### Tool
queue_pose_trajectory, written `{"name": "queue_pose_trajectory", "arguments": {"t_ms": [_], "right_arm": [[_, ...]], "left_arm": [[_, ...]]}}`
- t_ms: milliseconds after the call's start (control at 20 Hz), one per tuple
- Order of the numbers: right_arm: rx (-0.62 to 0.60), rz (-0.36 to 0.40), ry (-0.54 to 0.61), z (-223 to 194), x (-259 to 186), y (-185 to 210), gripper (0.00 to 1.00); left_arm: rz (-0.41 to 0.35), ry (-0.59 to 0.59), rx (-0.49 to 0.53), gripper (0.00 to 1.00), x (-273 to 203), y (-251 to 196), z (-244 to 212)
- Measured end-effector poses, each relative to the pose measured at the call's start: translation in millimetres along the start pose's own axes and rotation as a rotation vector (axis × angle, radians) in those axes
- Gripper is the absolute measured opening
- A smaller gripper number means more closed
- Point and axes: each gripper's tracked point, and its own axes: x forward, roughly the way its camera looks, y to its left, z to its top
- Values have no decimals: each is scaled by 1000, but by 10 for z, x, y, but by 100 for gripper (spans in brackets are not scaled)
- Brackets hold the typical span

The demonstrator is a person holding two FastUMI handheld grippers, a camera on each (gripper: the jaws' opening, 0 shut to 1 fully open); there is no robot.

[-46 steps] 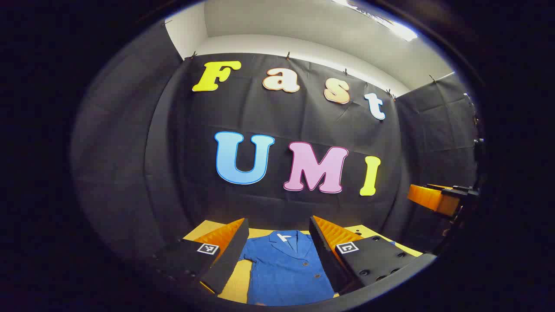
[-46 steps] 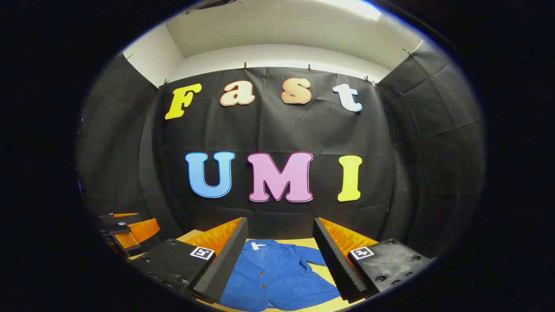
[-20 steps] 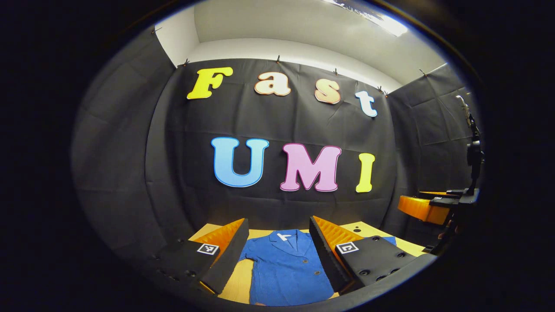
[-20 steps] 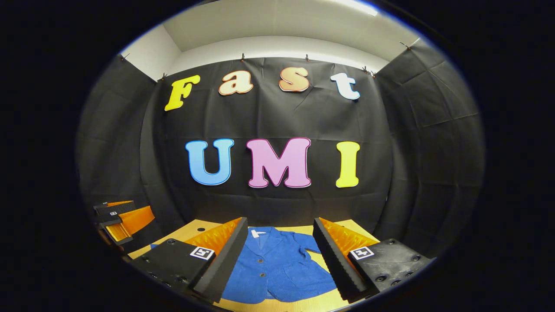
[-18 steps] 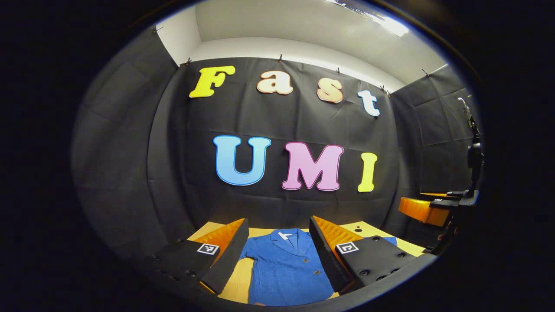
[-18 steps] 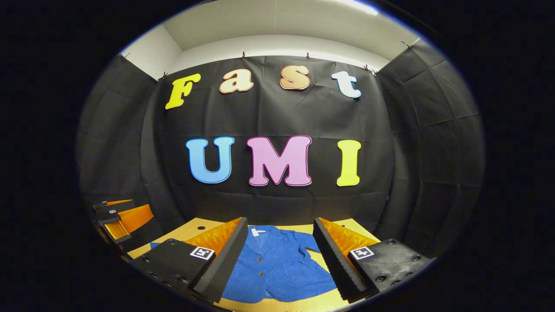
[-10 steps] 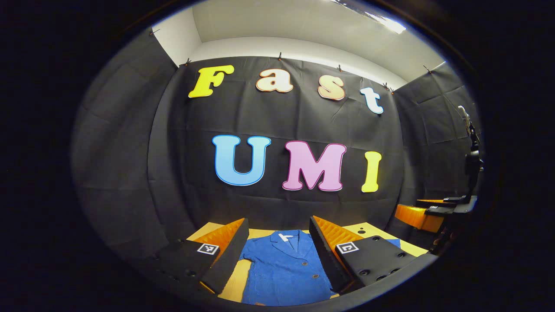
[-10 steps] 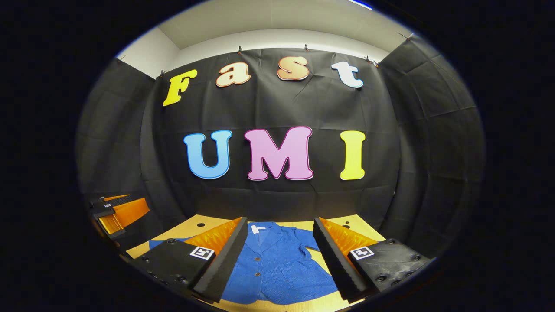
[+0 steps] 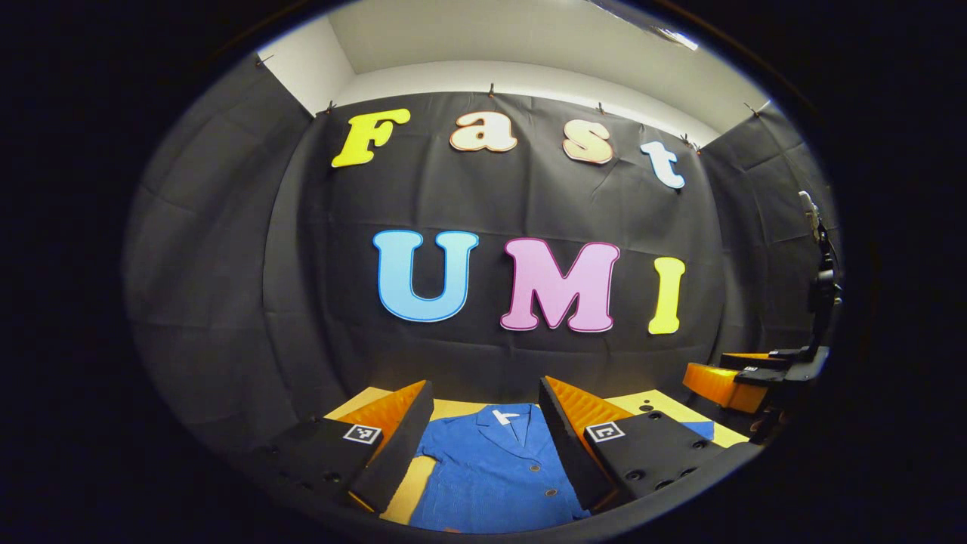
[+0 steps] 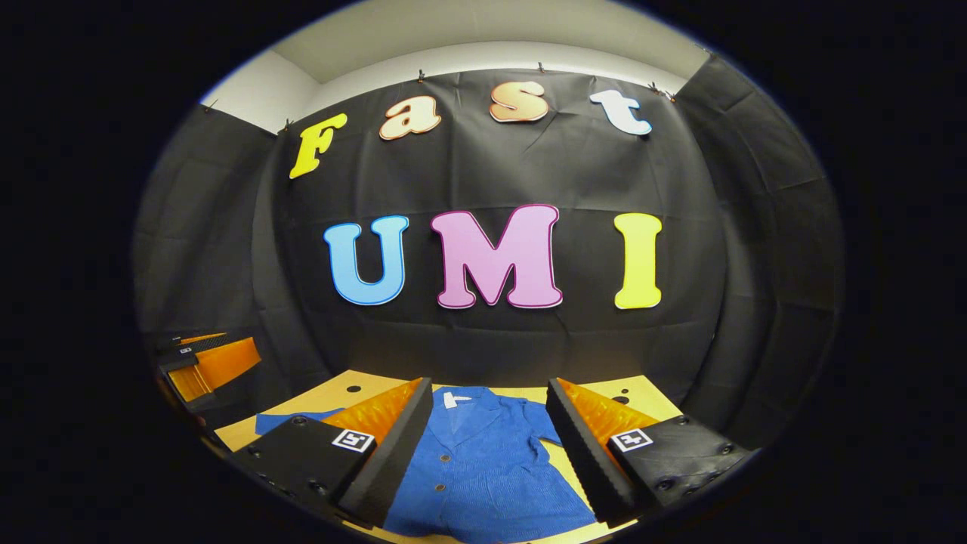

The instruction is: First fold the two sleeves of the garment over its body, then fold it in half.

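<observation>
**Blue jacket flat on the table, both grippers spread wide above it**

A white neck label [image 9: 505, 415] sits inside the collar; its writing is too small to read. The blue jacket [image 9: 495, 472] lies flat on the yellow table [image 10: 332, 397], long axis running from 12 o'clock at the collar to 6 o'clock at the hem, both sleeves unfolded. The left gripper [image 9: 483, 438] and the right gripper [image 10: 487, 446] hang above the cloth, jaws wide apart, holding nothing. Bare table shows beyond the collar at 12 o'clock and beside the right sleeve [image 10: 545, 431].
</observation>
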Motion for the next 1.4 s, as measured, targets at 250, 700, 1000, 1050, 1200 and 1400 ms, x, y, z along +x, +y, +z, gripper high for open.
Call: {"name": "queue_pose_trajectory", "arguments": {"t_ms": [250, 700, 1000, 1050, 1200, 1400], "right_arm": [[26, 35, 74, -288, 441, -139, 97], [9, -90, 290, -1217, 1211, -948, 97], [30, -292, 396, -1736, 1307, -1897, 98], [26, -320, 411, -1812, 1290, -2046, 98], [20, -394, 447, -1994, 1260, -2450, 98], [48, -502, 533, -2295, 1154, -2972, 98]], "left_arm": [[31, 25, 42, 81, 189, -115, -97], [83, 90, 85, 81, 401, -154, -268], [69, 117, 110, 81, 556, -261, -302], [63, 120, 111, 80, 589, -290, -301], [31, 129, 106, 81, 686, -422, -334], [-20, 137, 100, 81, 809, -647, -379]]}}
